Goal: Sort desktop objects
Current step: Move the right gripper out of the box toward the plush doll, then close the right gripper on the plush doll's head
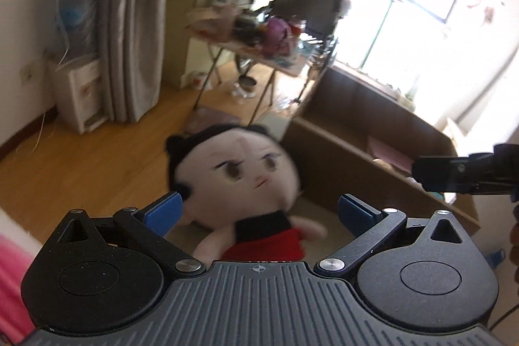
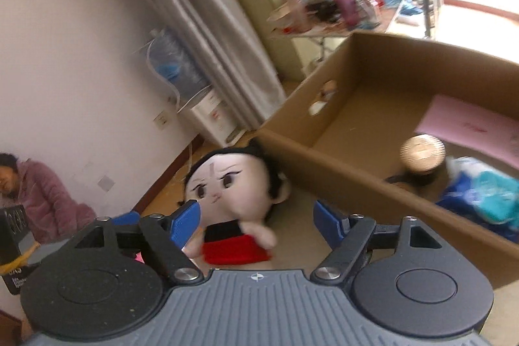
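Note:
A plush doll [image 1: 240, 184] with black hair, a pale face and a red skirt sits on the surface just left of a brown cardboard box [image 1: 340, 158]. My left gripper [image 1: 259, 213] is open, its blue fingertips on either side of the doll, none touching it. In the right wrist view the doll [image 2: 227, 187] sits between the open blue fingertips of my right gripper [image 2: 256, 222], which holds nothing. The box [image 2: 340, 171] holds a pink sheet [image 2: 470, 125], a round brown lid [image 2: 421, 151] and a blue-teal packet [image 2: 480, 200]. The right gripper's black body [image 1: 464, 174] shows at the right of the left wrist view.
A cluttered folding table [image 1: 253, 34] stands behind on the wooden floor [image 1: 81, 164]. Grey curtains [image 1: 133, 21] and a water dispenser [image 1: 78, 67] stand along the wall. A person in a pink top [image 2: 35, 193] sits at the left in the right wrist view.

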